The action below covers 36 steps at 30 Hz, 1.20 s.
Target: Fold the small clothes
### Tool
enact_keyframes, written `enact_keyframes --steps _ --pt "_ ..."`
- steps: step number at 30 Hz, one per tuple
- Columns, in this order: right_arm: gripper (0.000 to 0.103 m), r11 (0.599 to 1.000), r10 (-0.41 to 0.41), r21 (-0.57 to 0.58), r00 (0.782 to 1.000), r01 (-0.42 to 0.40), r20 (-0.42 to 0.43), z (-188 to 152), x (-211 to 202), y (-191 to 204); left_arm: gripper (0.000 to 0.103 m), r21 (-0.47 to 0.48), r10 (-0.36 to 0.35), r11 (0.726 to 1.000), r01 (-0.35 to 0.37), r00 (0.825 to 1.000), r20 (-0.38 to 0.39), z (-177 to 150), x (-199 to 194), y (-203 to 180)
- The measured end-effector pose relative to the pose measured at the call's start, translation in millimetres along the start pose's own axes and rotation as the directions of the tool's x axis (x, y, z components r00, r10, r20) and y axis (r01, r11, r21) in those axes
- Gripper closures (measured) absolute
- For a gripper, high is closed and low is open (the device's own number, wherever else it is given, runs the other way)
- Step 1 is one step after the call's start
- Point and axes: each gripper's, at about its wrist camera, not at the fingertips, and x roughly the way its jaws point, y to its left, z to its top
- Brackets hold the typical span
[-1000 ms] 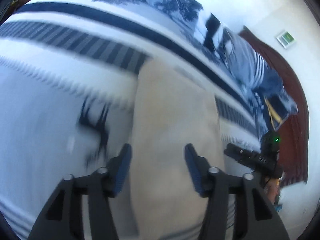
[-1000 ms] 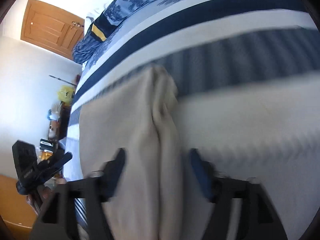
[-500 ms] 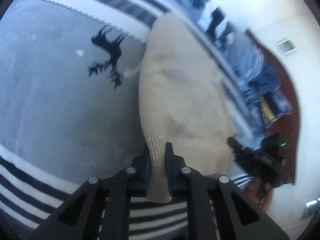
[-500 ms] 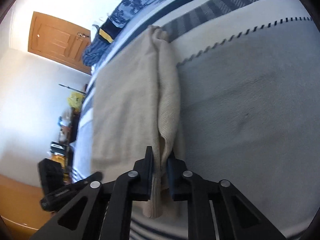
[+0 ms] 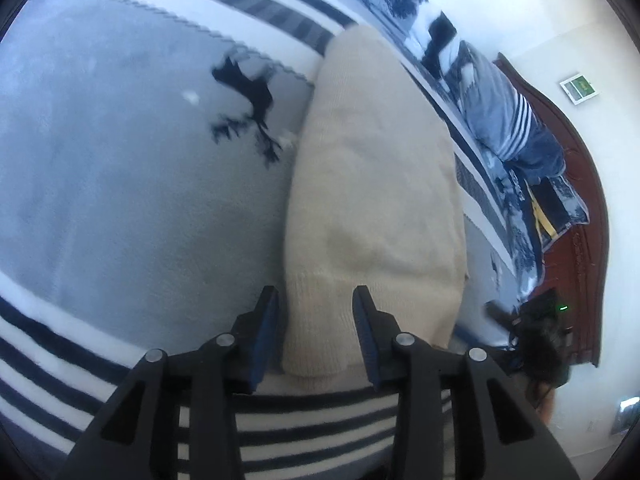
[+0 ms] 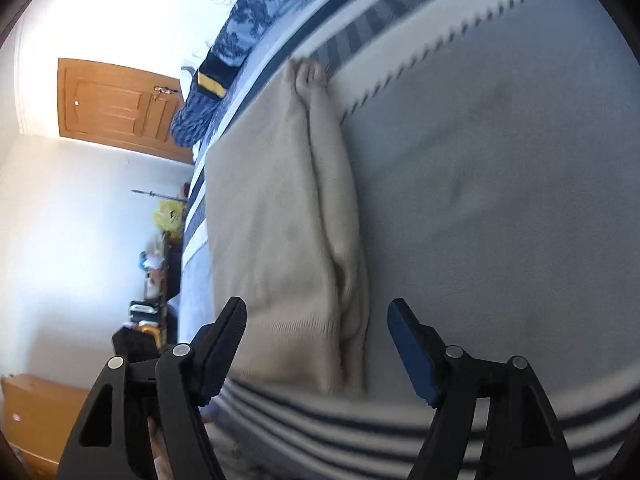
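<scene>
Both grippers have just released: left gripper [image 5: 315,330] jaws partly open astride the cream sweater [image 5: 372,184] hem, right gripper [image 6: 318,346] wide open over its folded edge on the bed [image 6: 500,180]. Fold placed.

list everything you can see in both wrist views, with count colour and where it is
sweater: one, cream knit, folded lengthwise on the blanket, ribbed hem nearest both cameras
blanket: one, grey with white and navy stripes and a black deer motif, covering the bed
bedding pile: one heap, blue and white patterned, far side of the bed
headboard: one, dark red wood, behind the pile
door: one, orange-brown wood, far wall
left hand-held gripper: one, black with blue pads, just opened, hem between its pads
right hand-held gripper: one, black, just opened wide, straddling the hem
</scene>
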Motion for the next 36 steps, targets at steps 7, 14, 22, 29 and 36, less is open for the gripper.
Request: enact_keyframes --steps 7,14,22,29,36 --pt "0.051 0.992 0.086 0.094 0.995 -0.082 -0.042 -19.8 34.3 -12.9 0.077 -0.044 -0.003 0.999 0.001 0.999 -0.044 -3.4 21.9 0.2" --pt "0.094 0.982 0.147 0.128 0.987 -0.139 -0.058 -19.0 30.7 -16.2 0.087 -0.096 -0.088 0.992 0.086 0.996 -0.01 -23.2 -25.9 -5.3" --pt "0.096 0.999 0.045 0.024 0.993 -0.043 -0.107 -104.6 -33.5 1.9 0.087 -0.133 -0.062 0.99 0.048 0.992 -0.107 -128.8 -47.8 10.8" --pt "0.096 0.996 -0.093 -0.026 0.985 0.09 -0.146 -127.4 -16.6 -14.7 0.087 -0.069 -0.036 0.997 0.033 0.998 -0.05 -140.2 -66.4 4.2" --pt "0.096 0.992 -0.123 -0.046 0.985 0.118 -0.125 -143.2 -21.9 -19.2 0.087 0.006 0.11 0.994 -0.11 0.991 -0.073 -161.0 -52.1 1.7"
